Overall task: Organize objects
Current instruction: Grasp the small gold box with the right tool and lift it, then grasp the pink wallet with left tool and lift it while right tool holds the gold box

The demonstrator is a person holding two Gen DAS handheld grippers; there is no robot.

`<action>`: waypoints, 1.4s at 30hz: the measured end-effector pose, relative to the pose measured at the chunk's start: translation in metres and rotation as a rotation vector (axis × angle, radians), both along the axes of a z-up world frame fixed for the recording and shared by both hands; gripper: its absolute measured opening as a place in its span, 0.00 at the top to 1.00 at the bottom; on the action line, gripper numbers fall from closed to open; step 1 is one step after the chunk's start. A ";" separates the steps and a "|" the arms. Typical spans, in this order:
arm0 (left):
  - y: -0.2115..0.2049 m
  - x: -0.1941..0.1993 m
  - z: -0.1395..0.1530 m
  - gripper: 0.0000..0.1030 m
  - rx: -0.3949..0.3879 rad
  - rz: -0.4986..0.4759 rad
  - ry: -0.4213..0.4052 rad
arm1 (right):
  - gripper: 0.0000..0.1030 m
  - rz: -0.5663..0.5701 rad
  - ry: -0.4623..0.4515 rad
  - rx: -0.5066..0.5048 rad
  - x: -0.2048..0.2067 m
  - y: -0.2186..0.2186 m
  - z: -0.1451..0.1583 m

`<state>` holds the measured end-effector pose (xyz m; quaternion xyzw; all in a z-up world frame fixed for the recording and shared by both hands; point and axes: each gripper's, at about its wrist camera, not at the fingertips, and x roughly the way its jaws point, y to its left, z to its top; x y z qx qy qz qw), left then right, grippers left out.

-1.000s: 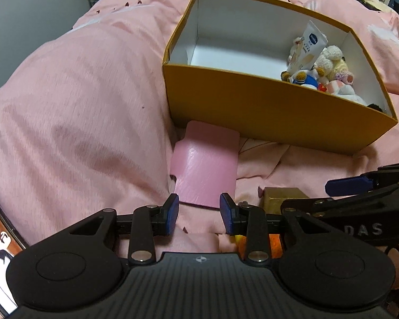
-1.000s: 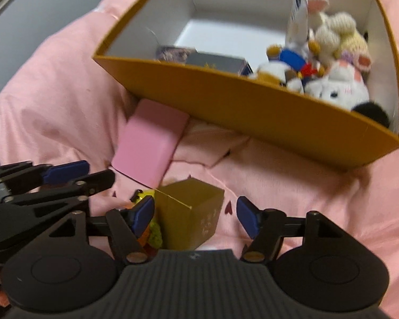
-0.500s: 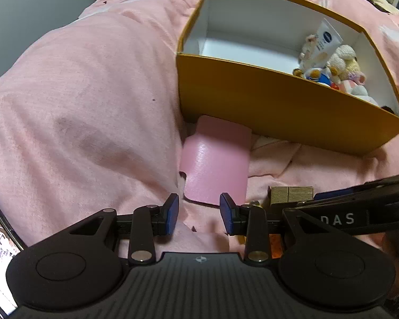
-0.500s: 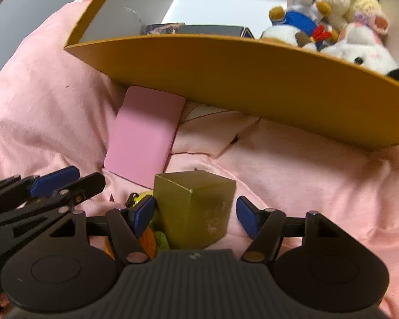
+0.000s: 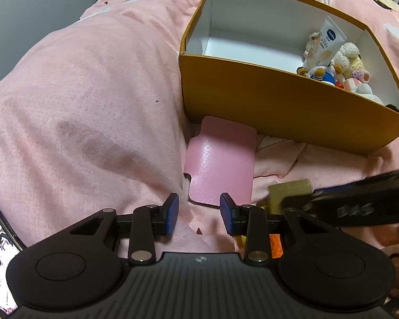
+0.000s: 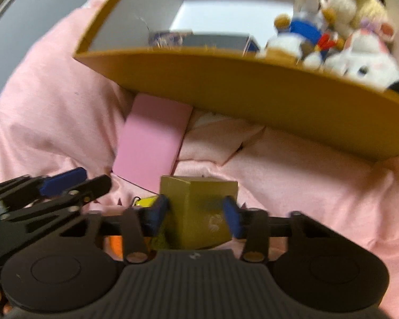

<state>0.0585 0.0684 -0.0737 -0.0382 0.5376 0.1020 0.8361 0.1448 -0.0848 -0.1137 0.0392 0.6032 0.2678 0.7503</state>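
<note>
Two grippers are over the pink bedspread [image 5: 93, 101]: the left gripper [image 5: 198, 214] hangs with its pads spread and nothing between them, just short of the near edge of the pink wallet [image 5: 220, 164], which lies flat against the front wall of the orange box [image 5: 279, 106]. Further right, the right gripper [image 6: 196, 214] has its pads against both sides of the small gold box [image 6: 199, 210], apparently pinching it, though blur prevents confirming firm contact. Judged step: securing the gold box; next it needs lifting over the front wall and setting down beside the plush toys [image 6: 332, 26].
</note>
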 end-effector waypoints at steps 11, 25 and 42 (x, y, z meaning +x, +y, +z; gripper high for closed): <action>-0.008 0.005 0.000 0.62 0.005 -0.026 0.013 | 0.48 -0.068 0.022 0.018 0.015 -0.025 -0.006; -0.010 0.011 -0.001 0.62 0.013 -0.033 0.034 | 0.32 -0.047 0.238 0.153 0.023 -0.008 -0.061; -0.045 0.040 -0.024 0.41 0.115 -0.188 0.037 | 0.36 -0.038 -0.064 -0.118 0.013 -0.033 -0.014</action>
